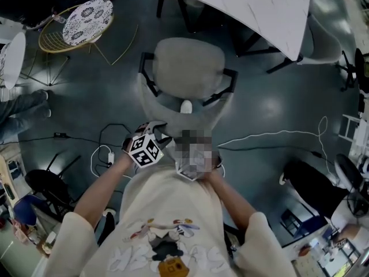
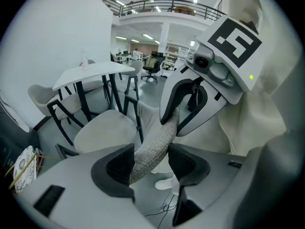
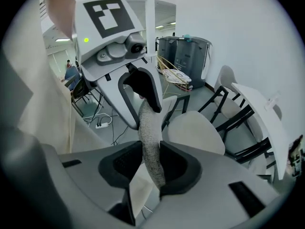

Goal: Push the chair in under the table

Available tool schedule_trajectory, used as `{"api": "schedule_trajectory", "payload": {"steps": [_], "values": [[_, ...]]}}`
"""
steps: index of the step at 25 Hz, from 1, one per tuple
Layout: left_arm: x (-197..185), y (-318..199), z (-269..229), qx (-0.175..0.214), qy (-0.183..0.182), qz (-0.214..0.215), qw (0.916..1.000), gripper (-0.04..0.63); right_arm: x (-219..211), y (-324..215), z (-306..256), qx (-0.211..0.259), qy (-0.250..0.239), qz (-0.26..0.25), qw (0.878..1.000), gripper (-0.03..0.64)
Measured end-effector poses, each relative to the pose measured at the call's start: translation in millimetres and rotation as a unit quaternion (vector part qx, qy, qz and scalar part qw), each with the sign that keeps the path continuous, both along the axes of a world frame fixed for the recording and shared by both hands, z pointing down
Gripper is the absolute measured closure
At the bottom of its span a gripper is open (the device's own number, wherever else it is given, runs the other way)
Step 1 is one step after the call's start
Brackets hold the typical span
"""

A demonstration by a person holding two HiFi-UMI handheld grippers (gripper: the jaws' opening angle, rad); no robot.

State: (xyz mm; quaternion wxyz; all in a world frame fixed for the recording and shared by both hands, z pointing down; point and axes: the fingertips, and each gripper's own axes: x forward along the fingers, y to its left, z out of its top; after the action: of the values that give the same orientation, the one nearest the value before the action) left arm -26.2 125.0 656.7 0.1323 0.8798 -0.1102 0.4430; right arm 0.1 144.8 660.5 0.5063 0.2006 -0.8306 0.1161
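A grey fabric chair (image 1: 187,68) with black arms stands before me, its seat facing the white marble-look table (image 1: 253,7), and its backrest (image 1: 173,105) is nearest me. My left gripper (image 2: 151,163) straddles the backrest's top rim (image 2: 155,147); the rim leans on the left pad and a gap shows at the right pad, so it is open. My right gripper (image 3: 151,163) sits further along the same rim (image 3: 150,132), with both pads pressed on the fabric. In the head view the left gripper (image 1: 157,130) shows at the rim; a mosaic patch hides the right one.
More chairs stand under the table (image 2: 90,73). A gold wire chair with a patterned cushion (image 1: 86,22) stands far left. A power strip and cables (image 1: 106,152) lie on the dark floor by my left side, and a white cable (image 1: 277,135) runs right. A person's legs (image 1: 23,111) are at the left edge.
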Motion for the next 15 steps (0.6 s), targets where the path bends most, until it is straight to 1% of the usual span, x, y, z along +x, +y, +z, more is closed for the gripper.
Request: {"api": "schedule_trajectory", "payload": {"steps": [15], "values": [[27, -90, -1, -0.014, -0.009, -0.011, 0.9998, 0.373, 26, -90, -3, 0.013, -0.019, -0.003, 1.0, 0.503]]}}
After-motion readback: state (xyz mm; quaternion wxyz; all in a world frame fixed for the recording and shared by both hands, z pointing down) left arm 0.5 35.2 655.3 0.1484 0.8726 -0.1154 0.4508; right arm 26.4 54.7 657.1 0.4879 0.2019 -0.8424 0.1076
